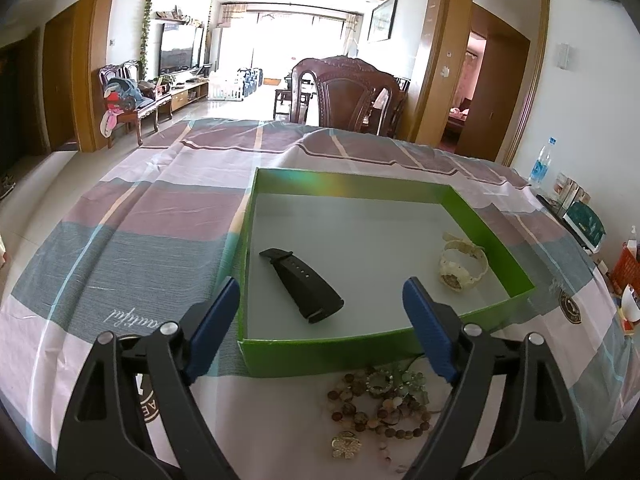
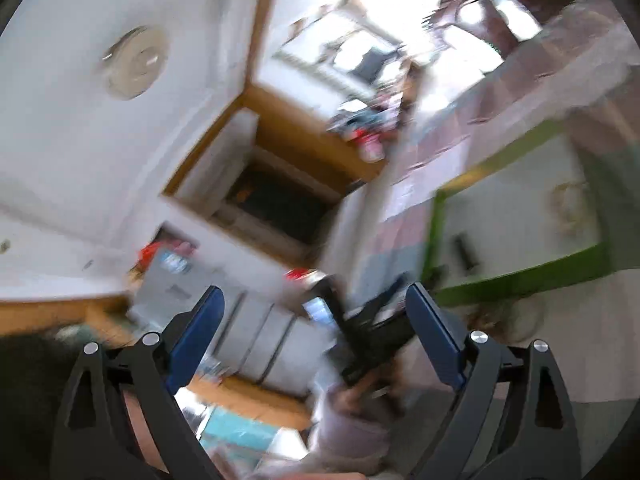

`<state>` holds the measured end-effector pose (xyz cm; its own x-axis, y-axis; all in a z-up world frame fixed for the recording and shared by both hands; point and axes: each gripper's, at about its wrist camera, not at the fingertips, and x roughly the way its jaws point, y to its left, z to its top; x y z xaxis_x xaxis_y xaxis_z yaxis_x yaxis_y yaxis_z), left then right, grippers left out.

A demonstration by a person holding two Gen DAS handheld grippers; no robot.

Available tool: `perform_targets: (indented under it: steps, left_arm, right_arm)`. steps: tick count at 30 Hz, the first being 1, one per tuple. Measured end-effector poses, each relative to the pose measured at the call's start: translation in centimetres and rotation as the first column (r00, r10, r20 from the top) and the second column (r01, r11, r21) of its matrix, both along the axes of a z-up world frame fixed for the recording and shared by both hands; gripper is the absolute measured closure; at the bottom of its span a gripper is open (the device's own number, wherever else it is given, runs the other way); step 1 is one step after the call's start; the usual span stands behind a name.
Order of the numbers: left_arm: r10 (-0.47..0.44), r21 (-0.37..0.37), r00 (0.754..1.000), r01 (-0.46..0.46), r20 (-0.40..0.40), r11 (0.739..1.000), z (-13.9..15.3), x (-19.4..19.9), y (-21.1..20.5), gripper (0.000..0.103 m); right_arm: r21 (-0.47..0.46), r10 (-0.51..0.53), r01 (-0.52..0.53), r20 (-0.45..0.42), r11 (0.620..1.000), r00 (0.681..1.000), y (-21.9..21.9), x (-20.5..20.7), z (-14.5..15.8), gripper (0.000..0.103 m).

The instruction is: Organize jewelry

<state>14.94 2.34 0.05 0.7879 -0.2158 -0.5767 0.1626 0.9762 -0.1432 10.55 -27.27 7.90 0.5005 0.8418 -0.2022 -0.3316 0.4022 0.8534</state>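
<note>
We see the jewelry split between two places. A loose heap of brown and tan stone-bead bracelets (image 1: pixel 376 404), with a pale green bead strand and a small gold flower-shaped brooch (image 1: pixel 346 445) at its near edge, lies on the cloth just in front of the near wall of the shallow green cardboard box (image 1: pixel 320 354). Inside the box, on its grey floor, a black rubber watch strap (image 1: pixel 304 283) lies slanted towards the left, and a cream-coloured plastic wristwatch (image 1: pixel 462 264) sits near the right wall, well apart from the strap.

Our left gripper (image 1: pixel 320 304) hangs above the near edge of the box with its blue-padded fingers (image 1: pixel 214 326) spread wide; nothing sits between them and they touch nothing. The bead heap lies below, between the two black arms.

Our right gripper (image 2: pixel 316 316) shows in a heavily blurred, tilted view. Its blue-padded fingers (image 2: pixel 434 334) are also spread wide and hold nothing. In that view the green box (image 2: pixel 520 280) appears at the right, with the strap a dark smear inside it.

The box rests on a striped pink, mauve and grey tablecloth (image 1: pixel 132 240). A carved dark wooden chair (image 1: pixel 352 96) stands at the far side of the table, and a clear plastic water bottle (image 1: pixel 542 162) stands at the far right.
</note>
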Motion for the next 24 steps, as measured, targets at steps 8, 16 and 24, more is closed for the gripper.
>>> perform_targets:
  steps: [8, 16, 24]
  left_arm:
    - [-0.069, 0.003, 0.997, 0.069, -0.023, 0.998, -0.1, -0.5, -0.5, 0.019]
    - [-0.146, -0.018, 0.985, 0.145, -0.088, 0.989, -0.7, -0.7, -0.9, 0.033]
    - [-0.168, -0.005, 0.964, 0.170, -0.206, 0.985, -1.9, -2.5, -0.7, 0.037]
  right_arm:
    - [-0.821, -0.295, 0.254, 0.110, 0.512, 0.949, 4.5, 2.8, -6.8, 0.020]
    - [-0.881, -0.181, -0.061, -0.164, 0.469, 0.970, 7.5, 4.2, -14.5, 0.063]
    - [-0.836, -0.157, -0.054, -0.166, 0.545, 0.974, 8.0, 4.6, -15.2, 0.063]
